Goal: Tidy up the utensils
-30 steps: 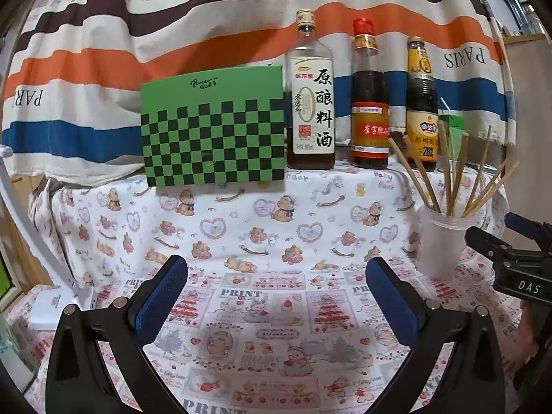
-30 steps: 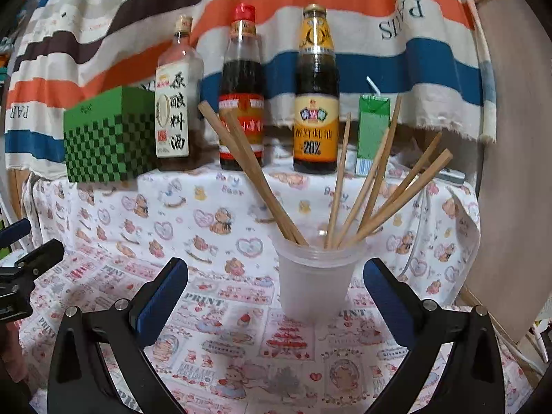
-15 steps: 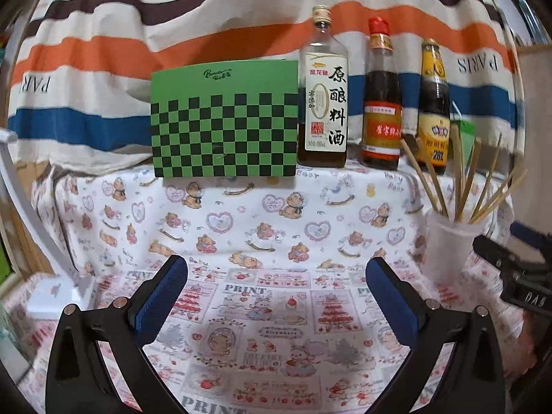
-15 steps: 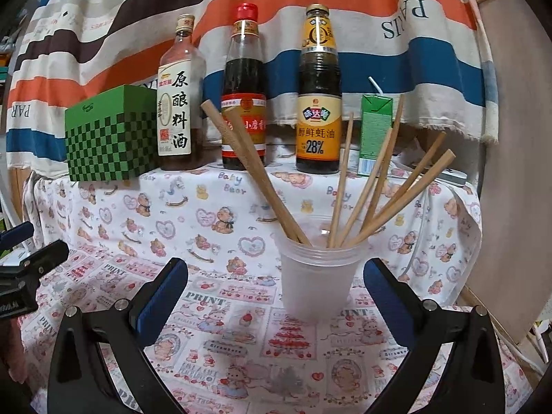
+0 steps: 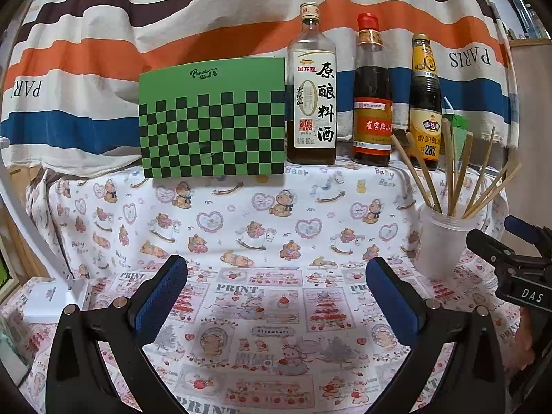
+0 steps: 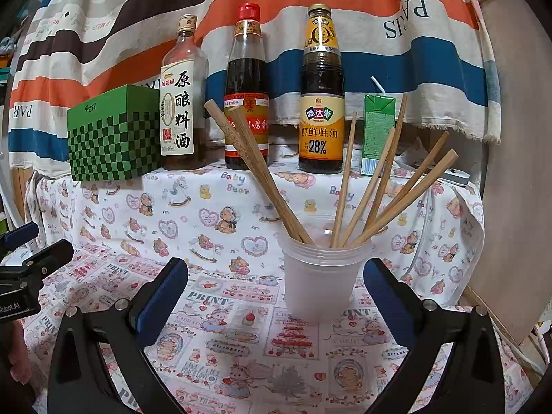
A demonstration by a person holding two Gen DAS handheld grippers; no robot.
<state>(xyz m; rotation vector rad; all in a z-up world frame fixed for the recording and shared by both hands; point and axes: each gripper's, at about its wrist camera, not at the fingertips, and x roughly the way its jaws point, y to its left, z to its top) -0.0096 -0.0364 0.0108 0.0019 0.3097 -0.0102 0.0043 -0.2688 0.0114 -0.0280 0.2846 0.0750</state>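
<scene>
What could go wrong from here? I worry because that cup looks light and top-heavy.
The plastic cup holds chopsticks that splay far over its rim, so a nudge from the open right gripper could tip it. Pulling one stick may drag its neighbours out. A wide swing could also knock the bottles standing close behind on the raised ledge.

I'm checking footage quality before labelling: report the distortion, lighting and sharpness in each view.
Left wrist view: strong fisheye bowing with dark corners, the green checkered box looks curved; warm dim light; labels sharp. Right wrist view: same bowing, the plastic cup and chopsticks sharp, soft shadows, faint glare on the bottles. No motion blur visible in either.
</scene>
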